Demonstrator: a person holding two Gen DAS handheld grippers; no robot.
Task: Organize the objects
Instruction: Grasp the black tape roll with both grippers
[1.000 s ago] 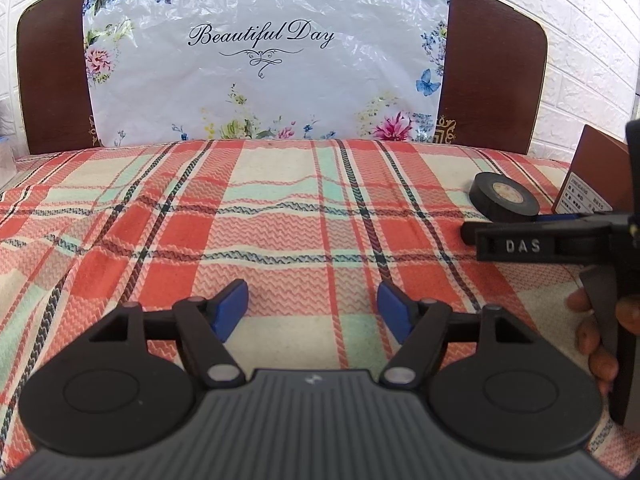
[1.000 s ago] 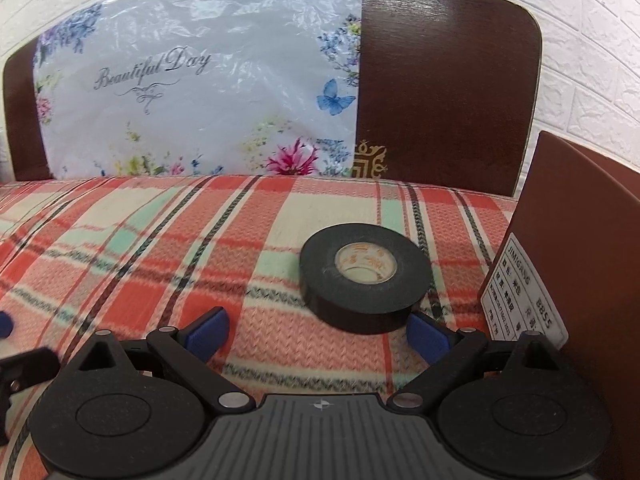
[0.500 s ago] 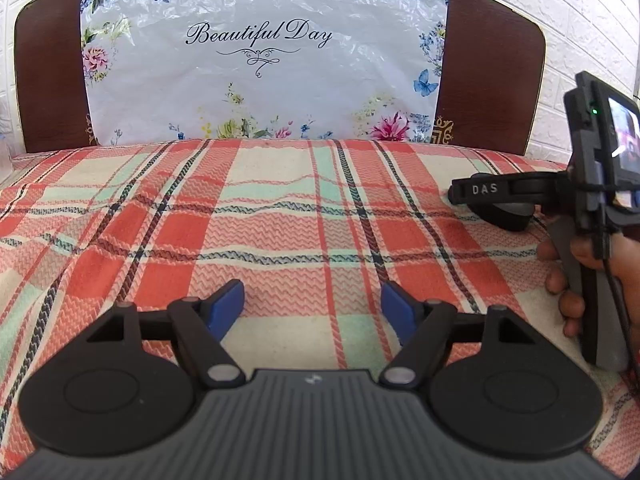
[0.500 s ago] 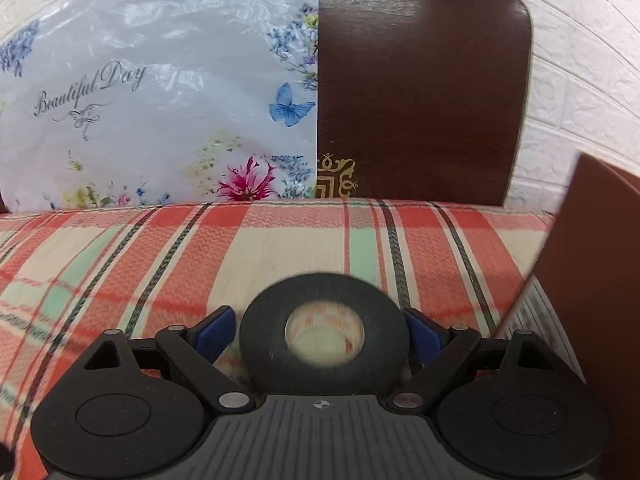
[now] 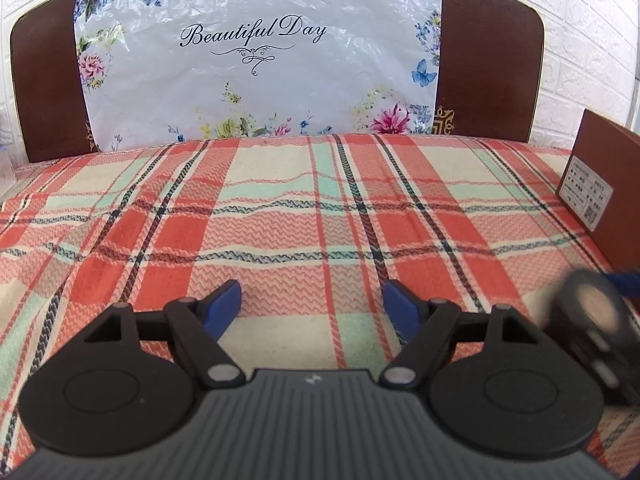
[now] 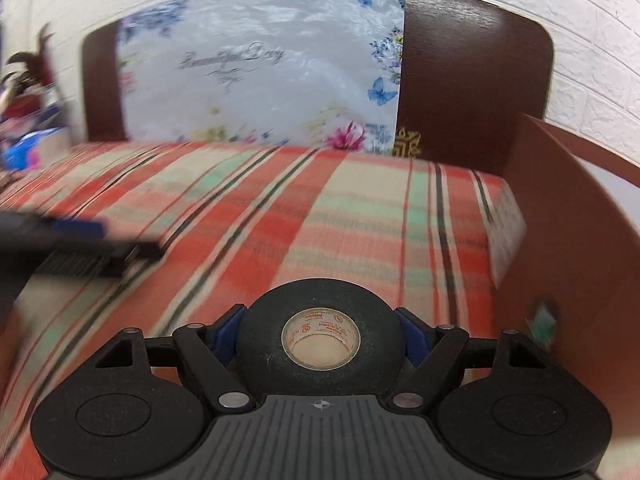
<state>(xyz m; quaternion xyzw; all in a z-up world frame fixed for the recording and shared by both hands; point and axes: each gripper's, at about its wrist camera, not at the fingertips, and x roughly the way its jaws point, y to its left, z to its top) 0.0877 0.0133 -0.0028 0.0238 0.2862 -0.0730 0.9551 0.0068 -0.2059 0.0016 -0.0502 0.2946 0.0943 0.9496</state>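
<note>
A black tape roll (image 6: 320, 306) with a tan core sits between the blue pads (image 6: 414, 332) of my right gripper (image 6: 320, 328). Its jaws are closing and both pads press the roll's sides. The roll is off the plaid blanket (image 6: 320, 220). In the left wrist view the same roll (image 5: 592, 312) shows blurred at the lower right, just beside my left gripper. My left gripper (image 5: 311, 302) hovers low over the blanket (image 5: 280, 220), jaws opening, nothing between them. It appears blurred at the left edge (image 6: 80, 240) of the right wrist view.
A brown box (image 5: 604, 184) with a white label stands at the right edge of the bed, close to the roll (image 6: 560, 240). A floral plastic bag (image 5: 256, 60) leans on the dark headboard (image 5: 488, 60). Cluttered items (image 6: 28, 120) lie far left.
The right gripper reached forward, closed on the tape roll and carried it back toward the left gripper. The left gripper stayed in place and its jaws widened slightly.
</note>
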